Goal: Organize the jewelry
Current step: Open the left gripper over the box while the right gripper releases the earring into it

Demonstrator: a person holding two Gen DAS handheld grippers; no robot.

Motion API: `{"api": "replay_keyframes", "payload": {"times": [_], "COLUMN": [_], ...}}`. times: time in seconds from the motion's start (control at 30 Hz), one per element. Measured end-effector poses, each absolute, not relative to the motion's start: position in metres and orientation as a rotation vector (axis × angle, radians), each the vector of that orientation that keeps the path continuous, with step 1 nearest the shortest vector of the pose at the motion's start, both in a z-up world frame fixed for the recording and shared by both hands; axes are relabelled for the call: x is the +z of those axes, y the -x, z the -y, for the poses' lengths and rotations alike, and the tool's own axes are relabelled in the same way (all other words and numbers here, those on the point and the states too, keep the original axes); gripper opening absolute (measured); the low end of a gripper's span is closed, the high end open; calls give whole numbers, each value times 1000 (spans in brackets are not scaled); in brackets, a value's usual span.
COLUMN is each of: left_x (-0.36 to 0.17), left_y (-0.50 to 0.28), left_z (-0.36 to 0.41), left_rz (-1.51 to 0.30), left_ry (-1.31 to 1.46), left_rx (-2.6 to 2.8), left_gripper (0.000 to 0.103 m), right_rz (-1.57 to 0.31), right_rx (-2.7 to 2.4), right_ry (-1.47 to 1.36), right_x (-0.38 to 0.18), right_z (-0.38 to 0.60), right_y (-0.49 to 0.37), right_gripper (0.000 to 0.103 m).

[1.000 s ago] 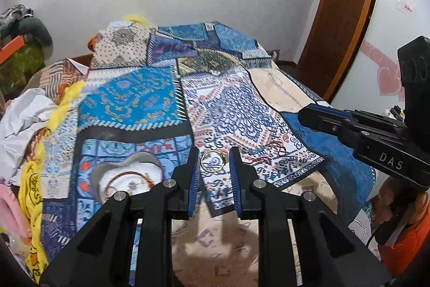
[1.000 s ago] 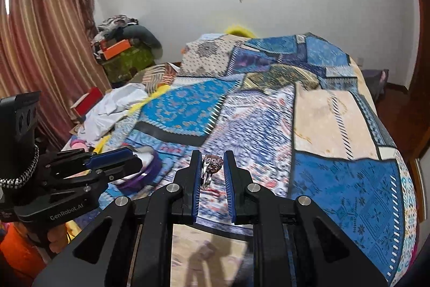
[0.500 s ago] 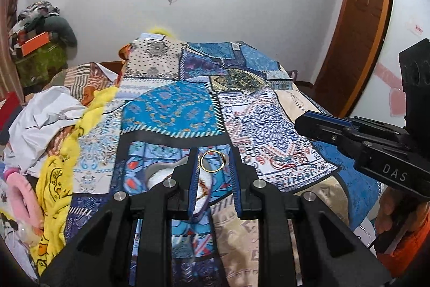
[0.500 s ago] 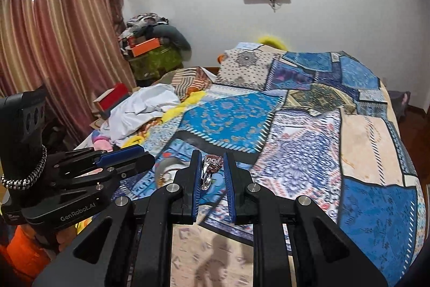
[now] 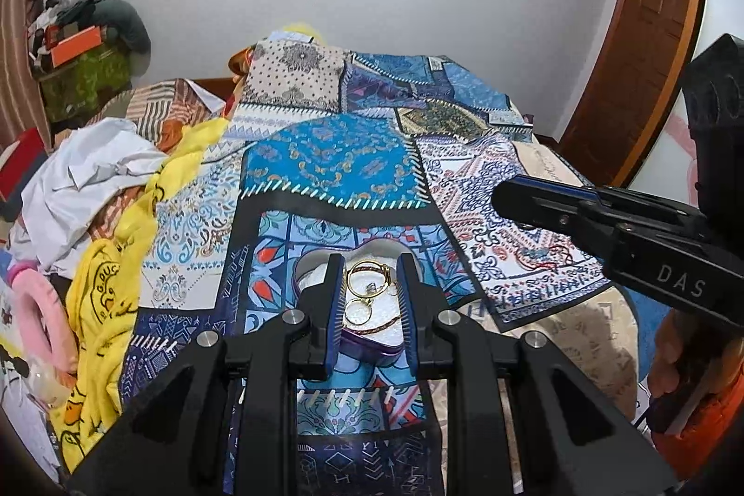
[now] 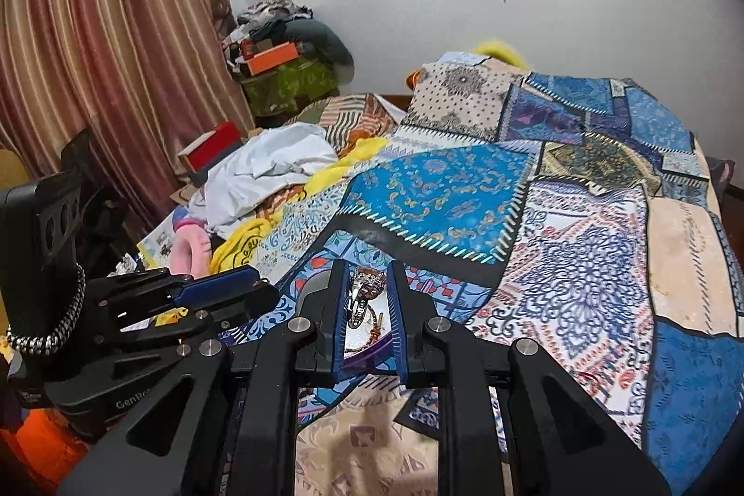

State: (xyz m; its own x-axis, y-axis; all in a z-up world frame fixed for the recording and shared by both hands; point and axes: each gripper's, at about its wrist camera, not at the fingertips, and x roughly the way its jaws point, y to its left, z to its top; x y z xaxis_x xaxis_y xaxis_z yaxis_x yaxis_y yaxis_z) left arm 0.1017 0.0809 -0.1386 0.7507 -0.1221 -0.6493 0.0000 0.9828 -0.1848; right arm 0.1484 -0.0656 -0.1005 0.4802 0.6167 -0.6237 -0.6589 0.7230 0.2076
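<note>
In heart-shaped tin (image 5: 372, 349) — gold rings (image 5: 367, 284), bangle (image 5: 376, 326)

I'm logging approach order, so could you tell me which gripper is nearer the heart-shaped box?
Left. The left gripper, holding gold rings, hangs over the heart-shaped box; the right gripper, holding a silver ring, sits behind its near edge.

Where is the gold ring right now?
In the left wrist view, the gold ring sits between the left tool's fingers, just above the heart box on the quilt.
</note>
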Motion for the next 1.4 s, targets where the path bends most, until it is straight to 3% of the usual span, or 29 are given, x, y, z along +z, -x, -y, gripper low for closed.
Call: {"api": "replay_keyframes", "payload": {"times": [0.67, 1.4], "left_x": [-180, -164], "left_y": [-139, -136], "left_z": [-94, -92], "left_rz": [-796, -777], "left_ry": [209, 203], "left_rx": [-98, -73], "left_gripper": [21, 21], "right_rz": [-892, -913], "right_rx": [788, 758], "right_ry": [98, 95], "right_x": [-149, -143], "right_z": [33, 42], "right_y": [-182, -181], "right_gripper": [15, 16]}}
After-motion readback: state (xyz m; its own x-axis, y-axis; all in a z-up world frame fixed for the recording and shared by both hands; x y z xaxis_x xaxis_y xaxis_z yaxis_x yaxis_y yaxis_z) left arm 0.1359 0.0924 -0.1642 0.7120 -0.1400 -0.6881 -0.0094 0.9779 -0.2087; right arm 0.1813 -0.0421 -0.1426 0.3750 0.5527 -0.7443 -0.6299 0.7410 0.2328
